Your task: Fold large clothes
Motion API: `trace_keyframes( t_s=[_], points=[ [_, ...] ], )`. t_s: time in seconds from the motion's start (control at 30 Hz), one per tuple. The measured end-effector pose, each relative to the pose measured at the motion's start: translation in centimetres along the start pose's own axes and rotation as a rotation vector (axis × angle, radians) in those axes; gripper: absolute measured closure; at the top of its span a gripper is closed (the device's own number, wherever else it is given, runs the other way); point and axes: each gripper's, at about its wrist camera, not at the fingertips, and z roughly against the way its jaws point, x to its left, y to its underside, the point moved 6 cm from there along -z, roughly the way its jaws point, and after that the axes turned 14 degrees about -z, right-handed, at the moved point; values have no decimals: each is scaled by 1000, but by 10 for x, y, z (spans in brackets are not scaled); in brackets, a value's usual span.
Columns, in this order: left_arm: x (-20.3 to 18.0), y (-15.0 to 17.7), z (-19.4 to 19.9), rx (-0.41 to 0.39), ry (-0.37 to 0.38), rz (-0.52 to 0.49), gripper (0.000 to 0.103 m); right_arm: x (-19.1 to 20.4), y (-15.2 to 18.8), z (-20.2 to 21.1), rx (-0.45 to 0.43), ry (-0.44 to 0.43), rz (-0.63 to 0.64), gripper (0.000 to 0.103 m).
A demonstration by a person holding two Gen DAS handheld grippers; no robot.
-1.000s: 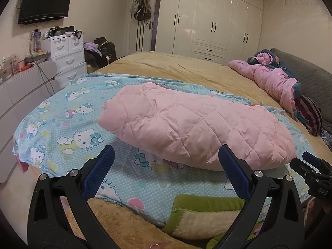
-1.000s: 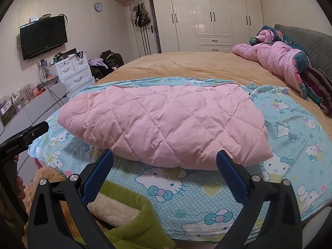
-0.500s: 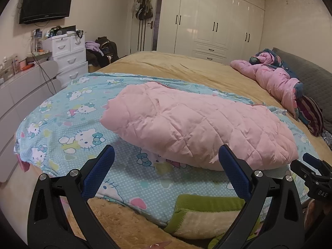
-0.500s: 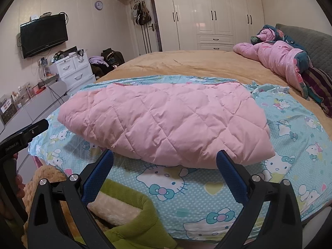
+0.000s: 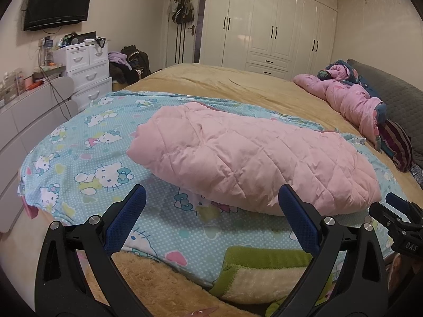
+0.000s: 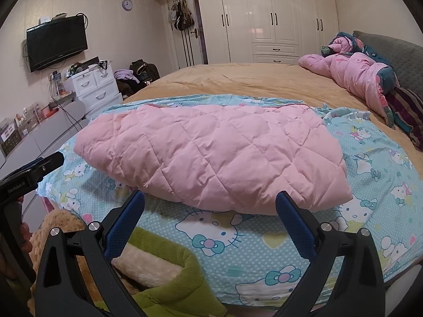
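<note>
Left wrist: left gripper (image 5: 211,211) fingers apart, empty, level before pink quilted garment (image 5: 251,163); right gripper (image 6: 210,211) likewise.

"GenRobot.AI" on left hand-held gripper (image 6: 31,174), "DAS" on right hand-held gripper (image 5: 401,227)

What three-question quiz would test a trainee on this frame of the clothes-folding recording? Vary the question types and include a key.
1. True or false: the left gripper is clamped on the pink quilted garment.
2. Multiple choice: the pink quilted garment lies on (A) the bare floor, (B) the cartoon-cat sheet, (C) the white drawer unit.
3. Fill in: the right gripper has its blue-padded fingers spread ____, holding nothing.

Key:
1. False; both its fingers are apart, short of the garment's near edge.
2. B.
3. Open.
</note>
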Motion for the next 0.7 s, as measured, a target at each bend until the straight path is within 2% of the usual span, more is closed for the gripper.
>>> trace_keyframes(
  t_s=[0.7],
  points=[
    [4, 5, -1, 8, -8, 5, 9, 1, 2, -3, 8, -2, 5, 4]
  ],
)
